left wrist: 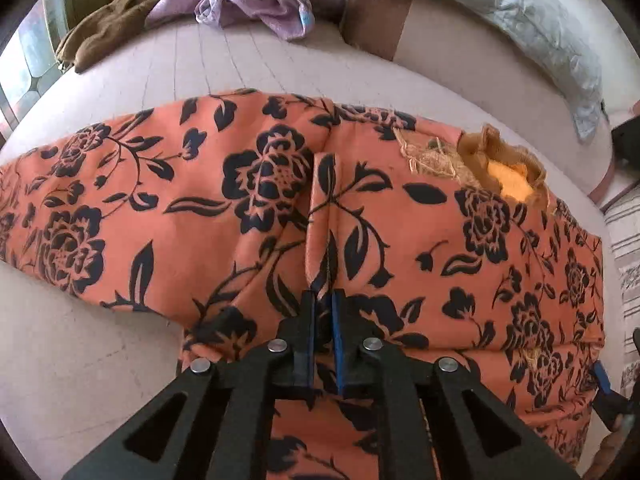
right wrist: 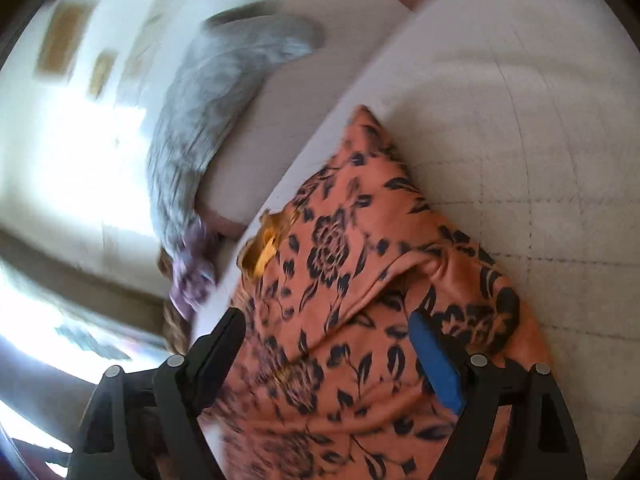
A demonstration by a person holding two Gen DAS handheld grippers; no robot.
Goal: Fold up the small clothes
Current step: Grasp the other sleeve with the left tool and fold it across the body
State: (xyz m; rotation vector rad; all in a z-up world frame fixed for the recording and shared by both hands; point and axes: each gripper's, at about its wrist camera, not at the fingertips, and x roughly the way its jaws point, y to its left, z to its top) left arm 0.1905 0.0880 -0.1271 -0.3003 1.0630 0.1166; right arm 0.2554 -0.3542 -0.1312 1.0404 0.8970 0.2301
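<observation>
on bed | left claw (left wrist: 324,300) pinches orange floral garment (left wrist: 200,208) ridge | right claw (right wrist: 328,344) wide open, over it

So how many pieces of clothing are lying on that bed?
3, maybe more hidden. The orange floral garment is nearest, pinched by the left gripper; the purple garment and brown garment are bunched at the far edge.

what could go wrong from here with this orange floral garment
The left gripper pinches only a narrow ridge of the orange floral garment, so the cloth may slip out when lifted. The right gripper is open over the garment without a grip, so a one-sided pull could bunch the fabric. The frayed hole might snag or tear further.
</observation>
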